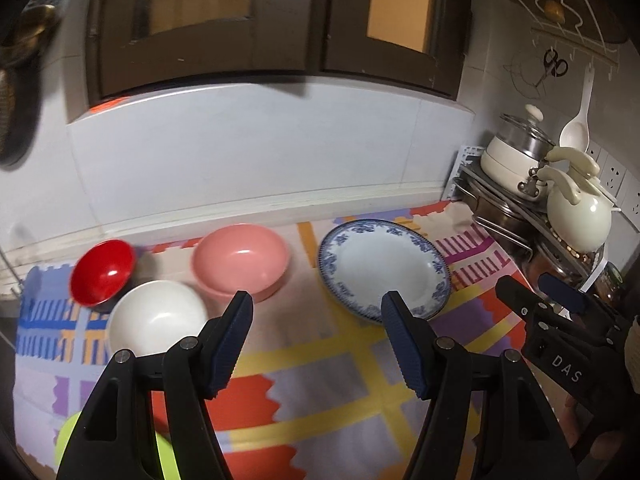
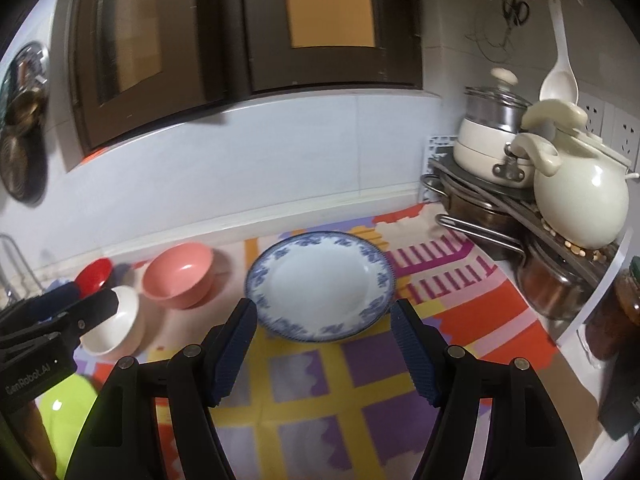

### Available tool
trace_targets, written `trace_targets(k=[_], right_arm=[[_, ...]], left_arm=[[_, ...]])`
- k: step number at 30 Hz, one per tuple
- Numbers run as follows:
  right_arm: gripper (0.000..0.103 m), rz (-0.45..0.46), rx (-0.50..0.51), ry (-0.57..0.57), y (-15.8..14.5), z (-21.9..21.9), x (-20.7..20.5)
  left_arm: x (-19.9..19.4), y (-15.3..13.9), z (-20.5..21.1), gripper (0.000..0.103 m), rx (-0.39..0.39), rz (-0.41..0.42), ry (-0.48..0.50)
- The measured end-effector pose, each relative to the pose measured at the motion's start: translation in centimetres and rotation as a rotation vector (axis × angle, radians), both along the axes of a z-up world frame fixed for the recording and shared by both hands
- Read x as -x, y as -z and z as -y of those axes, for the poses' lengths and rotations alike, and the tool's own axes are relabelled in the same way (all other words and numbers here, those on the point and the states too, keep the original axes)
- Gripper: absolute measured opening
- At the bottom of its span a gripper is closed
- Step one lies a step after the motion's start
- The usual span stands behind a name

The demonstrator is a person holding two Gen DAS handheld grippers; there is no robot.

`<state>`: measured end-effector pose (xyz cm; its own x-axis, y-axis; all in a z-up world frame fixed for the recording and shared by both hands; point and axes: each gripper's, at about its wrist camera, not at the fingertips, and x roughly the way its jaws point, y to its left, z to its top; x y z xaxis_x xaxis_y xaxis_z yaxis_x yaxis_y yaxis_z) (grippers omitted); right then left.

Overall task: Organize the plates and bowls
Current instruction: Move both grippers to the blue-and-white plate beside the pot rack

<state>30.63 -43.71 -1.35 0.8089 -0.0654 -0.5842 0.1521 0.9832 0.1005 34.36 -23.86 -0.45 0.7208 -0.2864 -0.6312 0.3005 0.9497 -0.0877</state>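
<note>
Red bowl (image 1: pixel 103 272): far left on surface (image 1: pixel 320 364), unstacked.
White bowl (image 1: pixel 158 318): touching red, unstacked.
Pink bowl (image 1: pixel 241 262): alone.
Patterned plate (image 1: pixel 385 266): alone, right.
Left tool (image 1: pixel 316 340): jaws apart, empty.
Right tool (image 2: pixel 324 348): jaws apart, empty.
Progress: apparently nothing nested yet.

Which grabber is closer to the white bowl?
Left. The left gripper hovers open just right of the white bowl, one finger by its rim. The right gripper sits farther right, open, in front of the blue-and-white plate.
</note>
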Motion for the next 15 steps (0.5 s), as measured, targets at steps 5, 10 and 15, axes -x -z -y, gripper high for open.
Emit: trace_targets(k=[5, 10, 15], right_arm=[[0.070, -0.013, -0.018, 0.037, 0.7, 2.5, -1.9], [0.070, -0.031, -0.043, 0.061, 1.9, 4.6, -4.1], [0.070, -0.040, -0.046, 0.071, 3.3, 6.1, -6.3]], left_arm=[[-2.2, 0.8, 2.5, 0.066, -0.008, -0.019, 0.016], [-5.0, 2.5, 4.4, 0.063, -0.010, -0.057, 0.037], [-7.7, 4.9, 6.1, 0.060, -0.061, -0.074, 0.028]])
